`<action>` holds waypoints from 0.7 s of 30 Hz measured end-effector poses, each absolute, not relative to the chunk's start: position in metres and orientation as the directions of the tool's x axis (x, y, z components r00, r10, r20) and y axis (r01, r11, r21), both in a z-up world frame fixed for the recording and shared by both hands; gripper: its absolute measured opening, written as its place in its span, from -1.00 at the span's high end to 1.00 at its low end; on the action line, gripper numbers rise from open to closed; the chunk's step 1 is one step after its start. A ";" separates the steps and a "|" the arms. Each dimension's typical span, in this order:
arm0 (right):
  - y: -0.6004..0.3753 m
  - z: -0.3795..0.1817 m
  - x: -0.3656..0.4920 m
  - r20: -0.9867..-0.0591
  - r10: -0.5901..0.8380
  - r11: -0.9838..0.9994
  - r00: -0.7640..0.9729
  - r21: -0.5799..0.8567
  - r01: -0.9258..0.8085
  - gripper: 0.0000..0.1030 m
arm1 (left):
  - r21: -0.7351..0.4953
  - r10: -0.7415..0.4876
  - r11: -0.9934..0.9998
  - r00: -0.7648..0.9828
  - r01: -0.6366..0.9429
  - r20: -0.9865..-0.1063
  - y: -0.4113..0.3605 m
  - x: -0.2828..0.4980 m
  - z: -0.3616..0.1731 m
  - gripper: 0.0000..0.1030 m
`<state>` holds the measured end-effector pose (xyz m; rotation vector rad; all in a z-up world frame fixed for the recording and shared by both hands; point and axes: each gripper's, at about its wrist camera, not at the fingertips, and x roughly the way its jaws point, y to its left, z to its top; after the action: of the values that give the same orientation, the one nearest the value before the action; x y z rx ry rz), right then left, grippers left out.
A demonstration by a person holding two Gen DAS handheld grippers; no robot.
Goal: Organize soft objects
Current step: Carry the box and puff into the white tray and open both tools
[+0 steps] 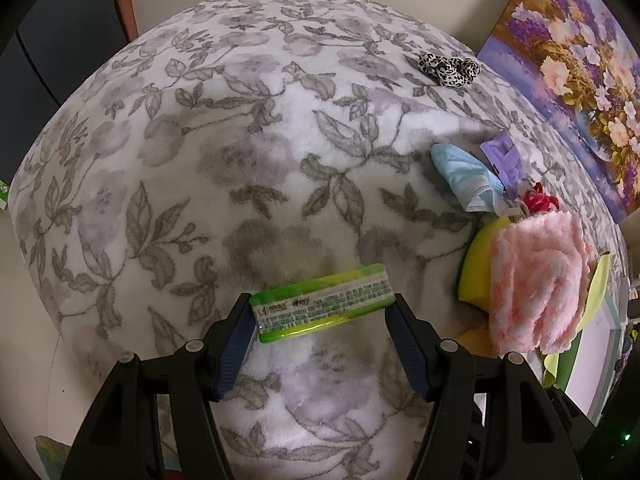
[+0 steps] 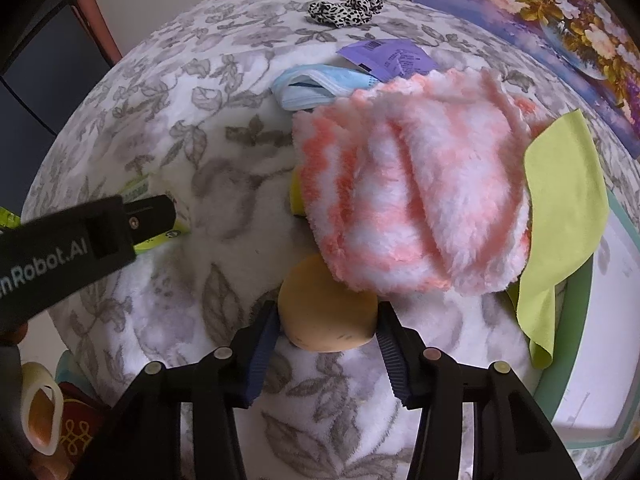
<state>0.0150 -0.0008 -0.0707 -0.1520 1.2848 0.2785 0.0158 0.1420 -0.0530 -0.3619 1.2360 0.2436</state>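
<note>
Sponge (image 2: 328,308) half-hidden under fluffy cloth (image 2: 408,204), right claw (image 2: 326,334) gripping.

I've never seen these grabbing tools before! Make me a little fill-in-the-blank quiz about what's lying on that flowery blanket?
1. The left gripper closes on a flat packet coloured ____.
2. The right gripper closes on a round tan ____.
3. The fluffy cloth is white and ____.
4. The scrunchie at the far edge has a ____ print.

Missing words: green; sponge; pink; leopard
</note>
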 end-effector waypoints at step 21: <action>-0.053 -0.008 -0.006 -0.922 0.221 0.958 0.318 0.144 -0.247 0.00 | -0.101 0.030 0.942 0.379 -0.321 -0.925 0.116 0.005 0.001 -0.32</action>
<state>-0.0062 -0.0533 -0.0084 -0.0246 1.2083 0.3080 0.0052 0.1163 0.0006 -0.2836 1.1644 0.2279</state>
